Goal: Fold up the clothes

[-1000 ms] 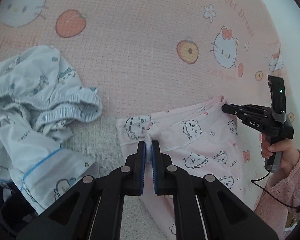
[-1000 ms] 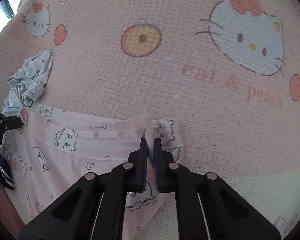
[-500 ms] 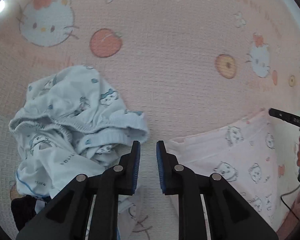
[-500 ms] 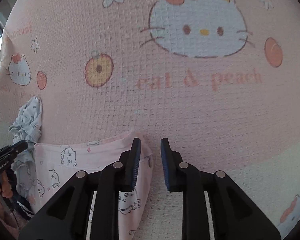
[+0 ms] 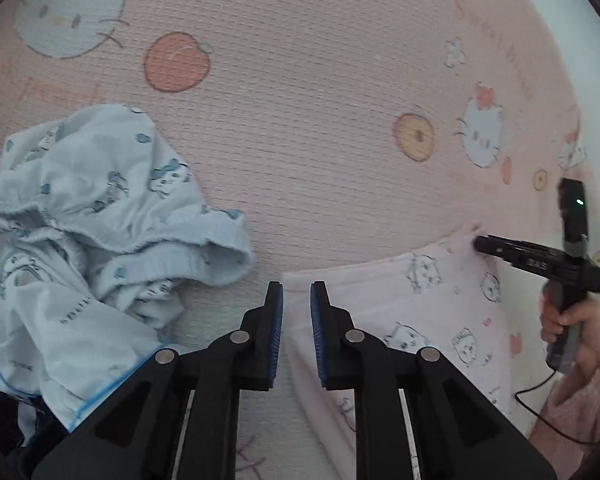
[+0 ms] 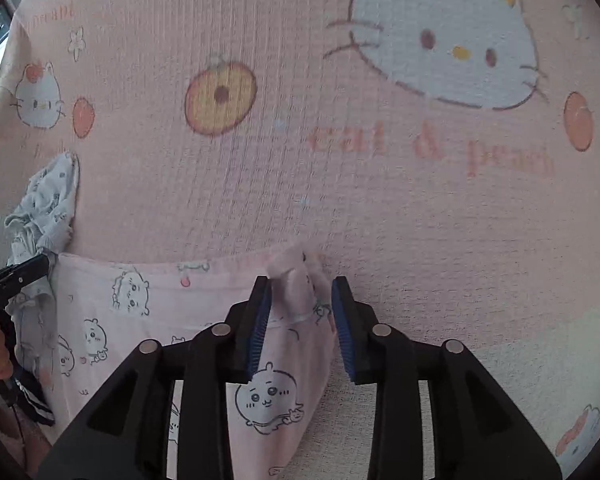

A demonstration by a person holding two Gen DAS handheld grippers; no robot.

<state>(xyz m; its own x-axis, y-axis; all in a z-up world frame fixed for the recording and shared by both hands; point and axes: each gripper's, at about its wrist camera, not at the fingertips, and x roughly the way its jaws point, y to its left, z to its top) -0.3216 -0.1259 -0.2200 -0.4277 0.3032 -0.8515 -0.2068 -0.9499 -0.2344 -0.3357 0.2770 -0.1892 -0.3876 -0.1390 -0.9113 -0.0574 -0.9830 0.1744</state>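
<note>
A pink garment [image 5: 420,300] with small cartoon faces lies flat on the pink blanket, its top edge straight. My left gripper [image 5: 297,296] is open, and the garment's top left corner lies just ahead of its blue pads without being pinched. In the right wrist view the same pink garment [image 6: 140,312] runs off to the left. Its top right corner is bunched up between the wide-apart fingers of my right gripper [image 6: 301,296], which is open. The right gripper [image 5: 480,244] also shows from the left wrist, held by a hand [image 5: 560,320].
A crumpled heap of pale blue printed clothes [image 5: 80,220] lies left of the pink garment, also seen as the blue heap [image 6: 48,200]. The pink cartoon blanket [image 5: 320,100] stretches ahead. The left gripper's tip [image 6: 20,276] shows at the left edge.
One second ago both grippers were shut on the pink garment's top corners. Both have let go and opened. The right jaws are now wider, around the bunched corner.
</note>
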